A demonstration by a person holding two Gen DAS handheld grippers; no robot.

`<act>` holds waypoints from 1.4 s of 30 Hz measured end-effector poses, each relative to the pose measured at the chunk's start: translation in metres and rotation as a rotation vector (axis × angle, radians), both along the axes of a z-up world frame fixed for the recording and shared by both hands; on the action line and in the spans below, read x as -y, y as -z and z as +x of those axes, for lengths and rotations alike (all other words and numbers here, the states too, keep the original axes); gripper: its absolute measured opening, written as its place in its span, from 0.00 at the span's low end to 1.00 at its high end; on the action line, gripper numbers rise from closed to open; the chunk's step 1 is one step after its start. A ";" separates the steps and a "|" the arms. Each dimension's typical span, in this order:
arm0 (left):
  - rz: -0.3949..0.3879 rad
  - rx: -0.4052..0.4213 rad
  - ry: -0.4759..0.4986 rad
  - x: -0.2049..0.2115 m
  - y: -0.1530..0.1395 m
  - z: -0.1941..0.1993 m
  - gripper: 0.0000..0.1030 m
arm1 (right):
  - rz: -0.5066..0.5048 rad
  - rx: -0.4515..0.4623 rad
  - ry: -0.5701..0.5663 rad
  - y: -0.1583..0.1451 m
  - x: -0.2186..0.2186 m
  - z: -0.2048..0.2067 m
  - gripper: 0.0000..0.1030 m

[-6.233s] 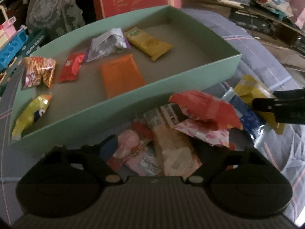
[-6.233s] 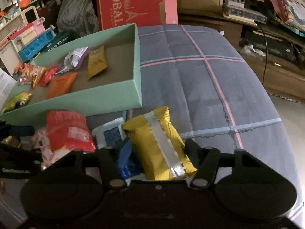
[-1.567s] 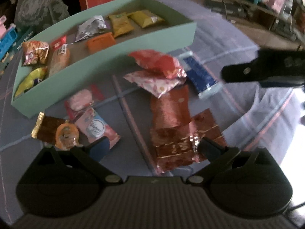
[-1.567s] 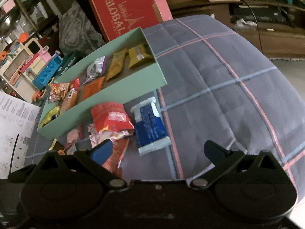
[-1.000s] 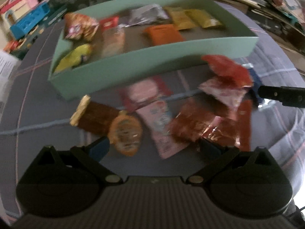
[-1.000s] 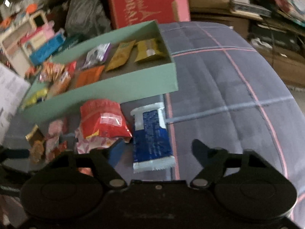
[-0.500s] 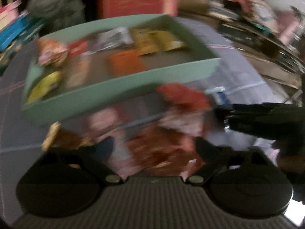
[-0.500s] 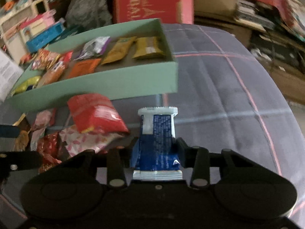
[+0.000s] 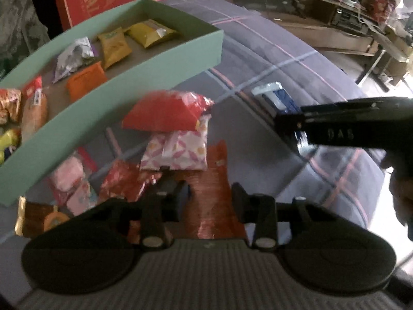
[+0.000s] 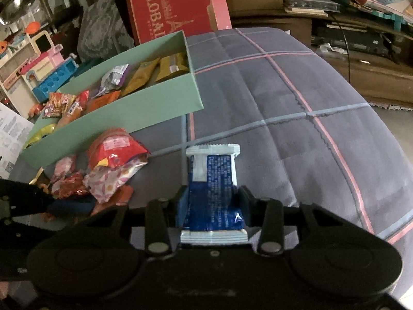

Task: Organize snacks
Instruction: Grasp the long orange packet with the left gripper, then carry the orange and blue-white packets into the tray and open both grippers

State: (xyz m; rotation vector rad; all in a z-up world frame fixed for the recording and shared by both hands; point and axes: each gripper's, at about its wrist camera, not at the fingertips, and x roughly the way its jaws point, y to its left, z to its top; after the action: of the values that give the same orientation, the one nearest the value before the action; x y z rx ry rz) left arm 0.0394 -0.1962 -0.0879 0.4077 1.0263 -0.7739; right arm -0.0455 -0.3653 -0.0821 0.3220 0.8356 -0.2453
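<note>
Step in hand: we grasp blue packet (image 10: 213, 180) lying on bed (image 10: 296, 118), just off green box's (image 10: 144, 108) right corner. Right gripper (image 10: 212, 206) clamped on its sides. Next: we lift, carry into box beside yellow packs. Left gripper (image 9: 206, 201) narrowed over red foil wrapper (image 9: 214, 180), seemingly not gripping; view blurred.

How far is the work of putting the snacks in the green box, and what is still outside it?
Partly done. Several packets already lie inside the green box, among them a yellow packet and an orange one. The right gripper has its jaws closed on the blue packet. The left gripper is over a red foil wrapper. The red bag, pink patterned packet and others remain on the quilt.
</note>
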 end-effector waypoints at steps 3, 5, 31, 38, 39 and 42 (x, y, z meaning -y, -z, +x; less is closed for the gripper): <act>0.005 -0.016 0.007 -0.011 0.000 -0.003 0.34 | 0.000 0.019 0.006 0.002 0.000 -0.006 0.39; 0.017 -0.033 0.012 -0.014 0.001 -0.007 0.40 | -0.011 0.029 0.010 0.003 -0.003 -0.008 0.39; -0.143 0.092 -0.039 -0.013 -0.061 -0.014 0.32 | 0.104 0.093 0.046 -0.025 -0.004 -0.028 0.39; -0.192 0.145 -0.158 -0.045 -0.082 0.023 0.32 | 0.062 0.125 -0.003 -0.058 -0.010 -0.001 0.39; -0.194 0.153 -0.180 -0.050 -0.084 0.031 0.32 | 0.057 0.128 -0.014 -0.063 -0.011 0.007 0.39; -0.203 0.166 -0.252 -0.070 -0.089 0.062 0.32 | 0.046 0.138 -0.051 -0.078 -0.015 0.033 0.39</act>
State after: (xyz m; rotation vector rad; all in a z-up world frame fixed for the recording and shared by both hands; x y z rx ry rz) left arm 0.1015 -0.1264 0.0007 0.1605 0.8159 -0.6001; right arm -0.0126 -0.3499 -0.0038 0.3565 0.7127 -0.1548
